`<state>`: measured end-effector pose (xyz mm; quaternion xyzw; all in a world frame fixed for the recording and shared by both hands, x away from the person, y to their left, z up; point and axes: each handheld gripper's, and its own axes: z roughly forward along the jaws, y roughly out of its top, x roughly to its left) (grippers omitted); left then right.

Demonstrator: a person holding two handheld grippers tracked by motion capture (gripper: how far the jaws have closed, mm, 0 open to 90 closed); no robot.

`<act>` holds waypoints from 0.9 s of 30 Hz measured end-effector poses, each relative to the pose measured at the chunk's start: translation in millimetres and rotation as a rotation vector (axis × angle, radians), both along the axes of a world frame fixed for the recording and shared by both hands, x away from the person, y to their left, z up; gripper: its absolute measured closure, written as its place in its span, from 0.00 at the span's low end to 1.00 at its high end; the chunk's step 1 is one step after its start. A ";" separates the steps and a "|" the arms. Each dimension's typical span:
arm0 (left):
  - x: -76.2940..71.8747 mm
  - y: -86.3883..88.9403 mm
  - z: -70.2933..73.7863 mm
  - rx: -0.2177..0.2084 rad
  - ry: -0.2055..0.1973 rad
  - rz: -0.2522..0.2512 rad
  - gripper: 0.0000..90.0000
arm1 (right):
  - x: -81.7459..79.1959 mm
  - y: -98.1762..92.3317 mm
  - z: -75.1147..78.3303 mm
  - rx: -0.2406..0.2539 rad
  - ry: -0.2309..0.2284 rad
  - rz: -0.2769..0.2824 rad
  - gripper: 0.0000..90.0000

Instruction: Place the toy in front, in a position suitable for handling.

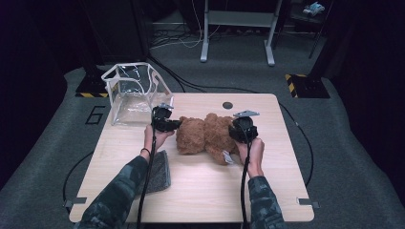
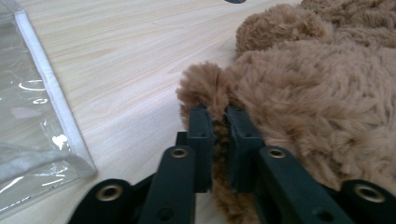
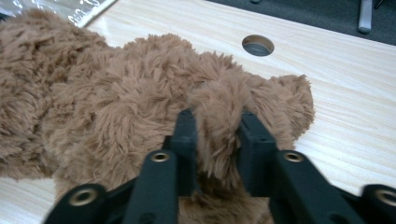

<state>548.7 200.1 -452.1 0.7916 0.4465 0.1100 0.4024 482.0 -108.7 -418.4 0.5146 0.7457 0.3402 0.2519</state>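
Forearms in camo sleeves come in from the near edge of the table (image 1: 200,191), both angled forward and a bit inward, wrists low, each hand gripping its tool from behind w/ the cable trailing back along the arm.

Far left: clear plastic bag (image 1: 133,93) w/ white trim stands open at the table's far-left corner. A grey speckled cloth (image 1: 160,171) lies flat just beside the left forearm.

Left gripper (image 1: 165,121) sits low at the left end of the teddy bear (image 1: 205,136), pointing right into it. In the left gripper view its jaws are only narrowly apart, w/ a tuft of the bear's fur (image 2: 208,88) pinched between them; pads look pressed on the plush.

Bear lies mid-table, brown and shaggy, spread between the two tools, resting on the wood.

Right gripper (image 1: 242,128) is at the bear's right end, hand behind it, wrist near the tabletop. In the right gripper view its jaws stand somewhat wider, w/ a thick fold of fur (image 3: 219,116) filling the gap between them and touching both pads.

Round cable hole (image 1: 228,105) sits beyond the bear, near the far edge.
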 end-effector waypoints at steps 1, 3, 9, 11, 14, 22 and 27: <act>-1.2 5.1 1.5 -0.011 0.013 0.019 0.69 | -2.9 -5.7 2.0 0.011 -0.013 0.004 0.57; -3.0 13.7 4.5 -0.010 0.023 0.030 0.54 | -7.3 -11.0 4.1 0.028 -0.015 0.005 0.46; -17.2 37.2 14.0 -0.063 0.019 0.056 0.31 | -31.1 -37.2 9.9 0.083 -0.043 0.016 0.18; -25.6 42.8 16.8 -0.050 -0.004 0.054 0.26 | -39.7 -45.3 8.8 0.094 -0.041 0.019 0.16; -38.4 50.4 16.6 -0.023 -0.015 0.038 0.17 | -52.4 -55.8 2.8 0.090 -0.038 0.015 0.13; -70.9 67.5 10.5 0.055 -0.061 0.011 0.13 | -79.5 -81.1 -22.7 0.085 -0.022 -0.019 0.05; -94.7 78.1 5.7 0.056 -0.089 0.028 0.10 | -97.4 -103.6 -48.1 0.083 0.006 -0.058 0.00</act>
